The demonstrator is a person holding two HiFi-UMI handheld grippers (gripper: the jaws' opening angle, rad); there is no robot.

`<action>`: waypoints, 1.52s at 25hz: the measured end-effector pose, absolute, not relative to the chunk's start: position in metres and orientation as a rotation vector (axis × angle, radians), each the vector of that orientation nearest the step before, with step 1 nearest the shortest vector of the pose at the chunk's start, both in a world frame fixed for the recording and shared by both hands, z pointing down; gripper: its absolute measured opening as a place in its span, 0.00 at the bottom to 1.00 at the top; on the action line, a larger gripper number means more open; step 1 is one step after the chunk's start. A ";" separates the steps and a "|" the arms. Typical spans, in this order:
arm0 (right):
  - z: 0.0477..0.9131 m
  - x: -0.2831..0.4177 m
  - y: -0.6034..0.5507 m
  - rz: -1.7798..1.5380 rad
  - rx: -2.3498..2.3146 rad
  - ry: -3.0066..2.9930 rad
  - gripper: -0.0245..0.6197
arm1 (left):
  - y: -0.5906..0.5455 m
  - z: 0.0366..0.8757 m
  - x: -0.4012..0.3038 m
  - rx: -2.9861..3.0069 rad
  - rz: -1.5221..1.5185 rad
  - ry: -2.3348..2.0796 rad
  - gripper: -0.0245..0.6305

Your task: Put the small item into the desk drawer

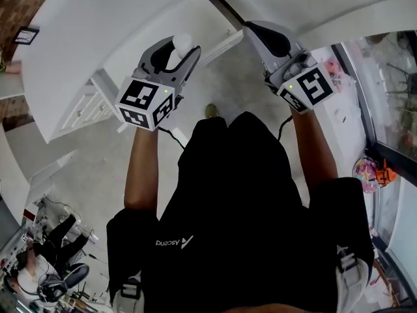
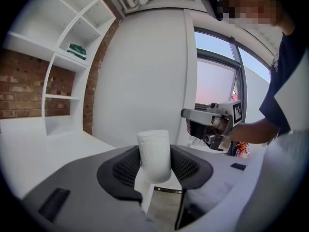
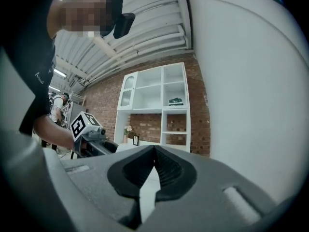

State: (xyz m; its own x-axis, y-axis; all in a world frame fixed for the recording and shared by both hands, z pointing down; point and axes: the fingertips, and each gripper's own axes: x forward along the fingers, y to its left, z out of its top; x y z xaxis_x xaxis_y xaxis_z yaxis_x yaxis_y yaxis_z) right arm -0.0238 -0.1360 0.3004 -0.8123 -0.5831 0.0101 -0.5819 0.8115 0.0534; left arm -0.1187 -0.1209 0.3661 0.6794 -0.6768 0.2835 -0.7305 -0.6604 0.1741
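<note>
- The left gripper (image 2: 154,164) is clenched on a small white roll (image 2: 154,153). The roll stands upright between the dark ribbed pads, and its rounded top rises above them.
- The left gripper view shows that grasp straight on. The head view shows the roll only as a pale knob at the gripper's tip, held in the air near the white desk (image 1: 98,38) and touching nothing else.
- The right gripper (image 3: 154,151) is clenched on nothing, its pad tips meeting. Only the right gripper view shows this; in the head view its jaws point away.
- Drawer fronts (image 1: 83,104) with small knobs appear only in the head view, at the left under the desk top.
- Both gripper views show a white shelf unit (image 3: 154,105) against a brick wall (image 3: 145,124), with a green object (image 3: 175,101) on one shelf.
- A window (image 2: 217,86) shows on the right in the left gripper view.
</note>
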 end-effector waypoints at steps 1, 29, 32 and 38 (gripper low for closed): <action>0.303 -0.024 -0.142 -0.070 0.959 -2.955 0.04 | -0.128 0.373 -0.119 2.600 0.298 -1.101 0.32; 0.399 0.007 -0.290 -0.041 0.806 -2.776 0.04 | -0.262 0.605 -0.056 2.053 0.921 -0.732 0.32; 0.402 0.013 -0.297 -0.003 0.803 -2.769 0.04 | -0.262 0.628 -0.046 2.039 1.024 -0.669 0.32; 0.411 0.030 -0.311 0.032 0.810 -2.756 0.04 | -0.259 0.661 -0.030 2.002 1.140 -0.585 0.32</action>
State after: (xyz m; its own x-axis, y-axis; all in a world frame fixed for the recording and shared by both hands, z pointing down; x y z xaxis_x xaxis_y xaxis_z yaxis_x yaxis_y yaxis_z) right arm 0.0300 -0.3110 0.4114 -0.8081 -0.5282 0.2607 -0.5341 0.8437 0.0540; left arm -0.0301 -0.2590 0.6605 0.4998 -0.0246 0.8658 -0.6890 -0.6171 0.3802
